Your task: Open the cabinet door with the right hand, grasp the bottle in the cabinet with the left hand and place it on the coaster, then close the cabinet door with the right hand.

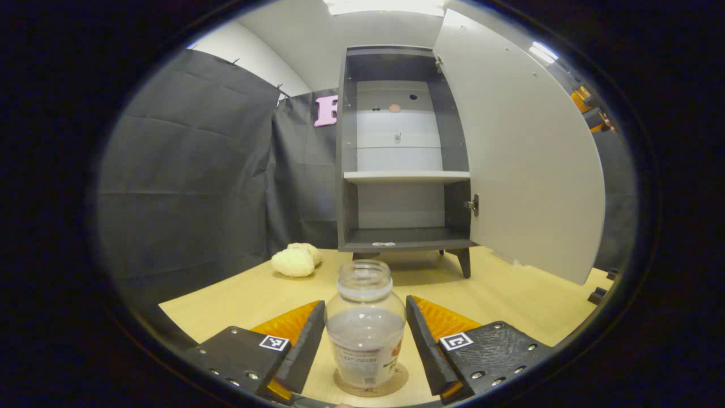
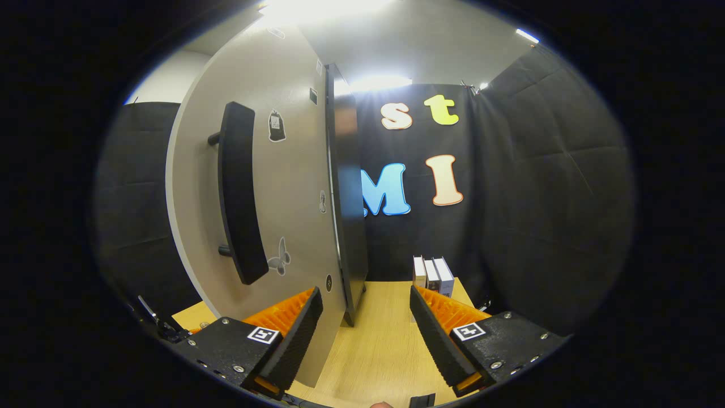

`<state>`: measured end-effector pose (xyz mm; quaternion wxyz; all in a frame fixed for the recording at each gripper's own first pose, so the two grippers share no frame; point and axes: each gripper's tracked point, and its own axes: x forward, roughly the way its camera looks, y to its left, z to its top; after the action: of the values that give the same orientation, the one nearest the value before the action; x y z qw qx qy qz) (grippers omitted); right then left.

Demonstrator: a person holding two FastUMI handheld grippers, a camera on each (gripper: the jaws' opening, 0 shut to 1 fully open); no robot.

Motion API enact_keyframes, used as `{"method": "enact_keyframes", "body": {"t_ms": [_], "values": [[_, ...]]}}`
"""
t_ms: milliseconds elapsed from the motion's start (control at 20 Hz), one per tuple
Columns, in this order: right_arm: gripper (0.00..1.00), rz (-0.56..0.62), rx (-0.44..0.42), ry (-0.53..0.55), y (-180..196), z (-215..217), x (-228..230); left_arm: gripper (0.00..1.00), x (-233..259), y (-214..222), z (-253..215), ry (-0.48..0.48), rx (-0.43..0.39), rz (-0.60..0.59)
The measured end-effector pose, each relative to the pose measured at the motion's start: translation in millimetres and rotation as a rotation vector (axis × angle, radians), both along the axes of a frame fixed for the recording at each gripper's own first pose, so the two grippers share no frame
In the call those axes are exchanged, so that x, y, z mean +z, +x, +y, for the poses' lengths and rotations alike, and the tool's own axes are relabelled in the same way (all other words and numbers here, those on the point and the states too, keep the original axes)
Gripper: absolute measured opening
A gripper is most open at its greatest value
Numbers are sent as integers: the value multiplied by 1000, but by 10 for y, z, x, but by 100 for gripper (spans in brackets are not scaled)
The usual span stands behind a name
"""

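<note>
A clear glass bottle (image 1: 366,326) without a lid stands upright on a round brown coaster (image 1: 396,381) on the wooden table. My left gripper (image 1: 366,306) is around it, both fingers pressed against its sides. Behind it stands the dark cabinet (image 1: 346,170), its shelves bare and its pale door (image 1: 527,158) swung wide to the right. In the right gripper view the door's outer face (image 2: 294,187) with its long black handle (image 2: 241,192) is just ahead on the left. My right gripper (image 2: 365,297) is open beside the door's lower edge, holding nothing.
A cream lumpy object (image 1: 297,259) lies on the table left of the cabinet. Three small boxes (image 2: 433,275) stand at the table's far edge against the black cloth wall. The cabinet rests on short legs (image 1: 464,262).
</note>
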<state>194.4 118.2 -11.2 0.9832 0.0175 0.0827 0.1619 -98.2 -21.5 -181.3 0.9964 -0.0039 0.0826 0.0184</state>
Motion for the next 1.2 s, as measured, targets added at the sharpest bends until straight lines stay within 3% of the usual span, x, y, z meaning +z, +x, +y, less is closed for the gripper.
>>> {"method": "enact_keyframes", "body": {"t_ms": [400, 500, 550, 600, 650, 750, 900, 950, 1000, 1100, 1150, 1200], "values": [[95, -93, -55, 38, -31, -87, 530, 83, 968, 77, 19, 20, -13, -50], [95, -121, -82, 60, -68, -51, 709, 78, 1153, 66, 80, 28, -16, -47], [90, -129, -104, 58, -75, -51, 775, 80, 1236, 69, 116, 28, -18, -44], [95, -135, -126, 47, -90, -43, 813, 77, 1330, 87, 136, 23, -29, -48], [95, -144, -149, 32, -108, -33, 854, 83, 1423, 97, 190, 20, -35, -60], [95, -152, -188, 0, -126, 32, 883, 83, 1595, 109, 341, 8, -46, -94], [95, -162, -226, -33, -214, 128, 910, 81, 1638, 137, 642, 2, -50, -101], [87, -150, -232, -28, -216, 196, 875, 77, 1638, 146, 743, -7, -57, -104], [92, -130, -231, -9, -239, 265, 845, 80, 1645, 151, 825, -14, -66, -109], [84, -119, -223, 14, -270, 440, 842, 77, 1695, 202, 1052, -14, -66, -121], [90, -124, -216, 12, -285, 550, 854, 80, 1704, 227, 1173, -9, -65, -125], [90, -127, -206, 2, -309, 676, 862, 77, 1665, 256, 1281, -1, -62, -118]]}}
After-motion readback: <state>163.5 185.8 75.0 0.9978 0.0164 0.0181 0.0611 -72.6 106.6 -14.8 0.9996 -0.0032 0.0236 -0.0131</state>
